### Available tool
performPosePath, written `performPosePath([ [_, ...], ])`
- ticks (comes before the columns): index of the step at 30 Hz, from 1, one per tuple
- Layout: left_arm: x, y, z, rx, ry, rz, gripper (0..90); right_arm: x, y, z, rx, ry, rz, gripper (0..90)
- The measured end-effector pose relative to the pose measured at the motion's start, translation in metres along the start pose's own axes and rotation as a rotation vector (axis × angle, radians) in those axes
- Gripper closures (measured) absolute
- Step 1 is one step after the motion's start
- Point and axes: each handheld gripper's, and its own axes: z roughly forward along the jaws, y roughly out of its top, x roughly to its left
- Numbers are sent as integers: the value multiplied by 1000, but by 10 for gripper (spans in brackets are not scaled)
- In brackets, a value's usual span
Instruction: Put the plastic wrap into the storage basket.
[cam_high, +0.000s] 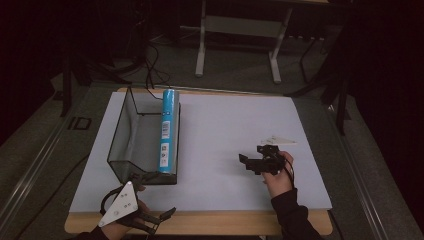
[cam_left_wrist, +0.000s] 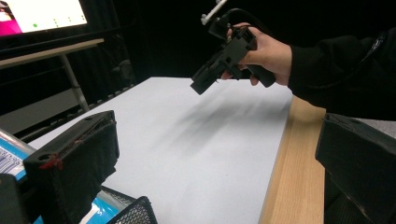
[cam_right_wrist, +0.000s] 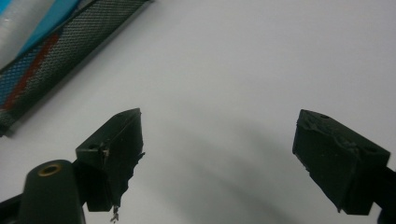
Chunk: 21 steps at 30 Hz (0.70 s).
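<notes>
A white-topped table (cam_high: 225, 150) seen from above, with a person's two hands coming in at the near edge, each holding a black two-jaw gripper. On the left part of the table stands a black mesh basket (cam_high: 131, 145), and a long blue tube (cam_high: 169, 131) lies along its right rim, one end toward the far edge, the other at the basket's near corner. The tube looks already set down in or on the basket; whether it rests fully inside cannot be told.

The left gripper (cam_high: 162, 216) sits low at the near left edge, just in front of the basket, jaws spread wide and empty. The right gripper (cam_high: 246, 161) hangs over the bare middle-right of the table, well apart from the tube, jaws pointing toward the basket, wide open and holding nothing.

As a judgement: the placing seems done or nearly so, and neither hand is gripping anything; what may remain is settling the tube or drawing back.

Nothing lies between the right gripper and the basket. Beyond the table are a pale desk frame (cam_high: 239, 35) and cables on a dark floor.
</notes>
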Motion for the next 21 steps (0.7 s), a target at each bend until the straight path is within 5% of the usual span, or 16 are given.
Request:
performPosePath([
  [21,0,0,0,2,-6,-1,1,-24,-19,4,30,-44,-8,148],
])
